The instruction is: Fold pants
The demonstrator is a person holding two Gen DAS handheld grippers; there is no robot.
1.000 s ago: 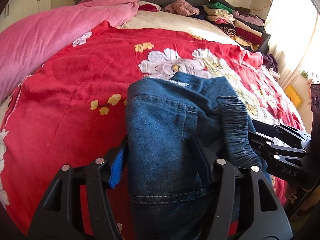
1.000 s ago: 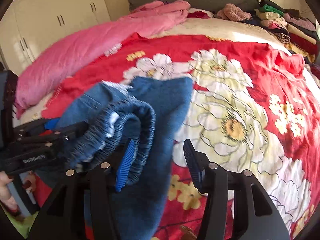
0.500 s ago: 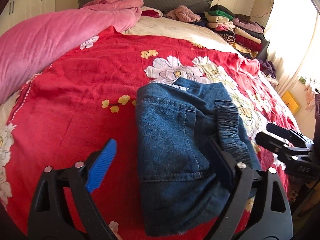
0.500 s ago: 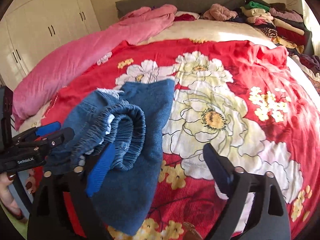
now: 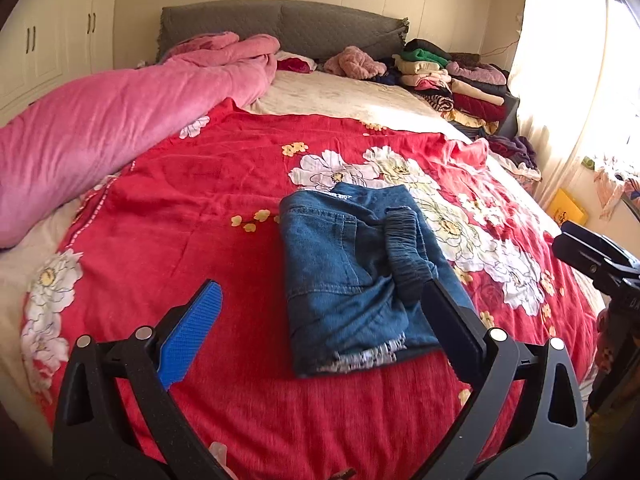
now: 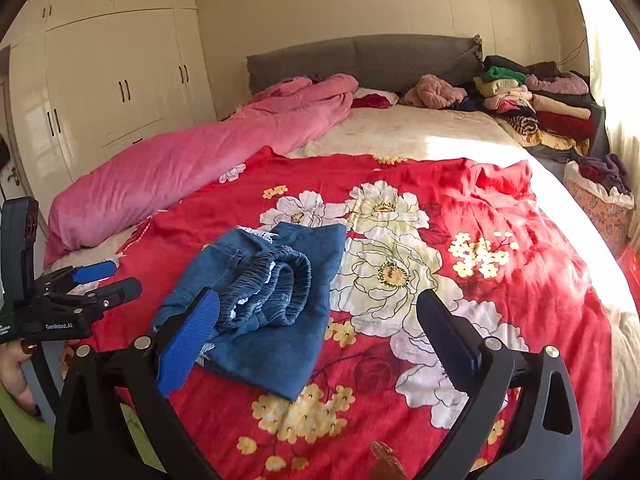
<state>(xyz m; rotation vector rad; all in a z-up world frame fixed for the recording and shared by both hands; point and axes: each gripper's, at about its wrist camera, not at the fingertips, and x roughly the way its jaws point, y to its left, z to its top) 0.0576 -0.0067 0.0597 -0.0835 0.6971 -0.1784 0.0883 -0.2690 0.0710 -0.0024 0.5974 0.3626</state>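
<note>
Left gripper (image 5: 320,320) w/ jaws wide apart, holding nothing. Folded pants (image 5: 360,276) lie on red floral blanket (image 5: 180,208), mid-bed, near edge. Right gripper (image 6: 316,328) jaws also spread, empty, pants just left of center.

Ahead of the gripper, a bed (image 6: 420,136) fills the room under a red floral blanket (image 6: 520,280). A grey padded headboard (image 6: 360,58) stands against the cream wall (image 6: 320,0) beyond. Cream wardrobes (image 6: 112,80) line the wall to the left; bright daylight comes through a curtained window (image 5: 580,80) to the right.
</note>
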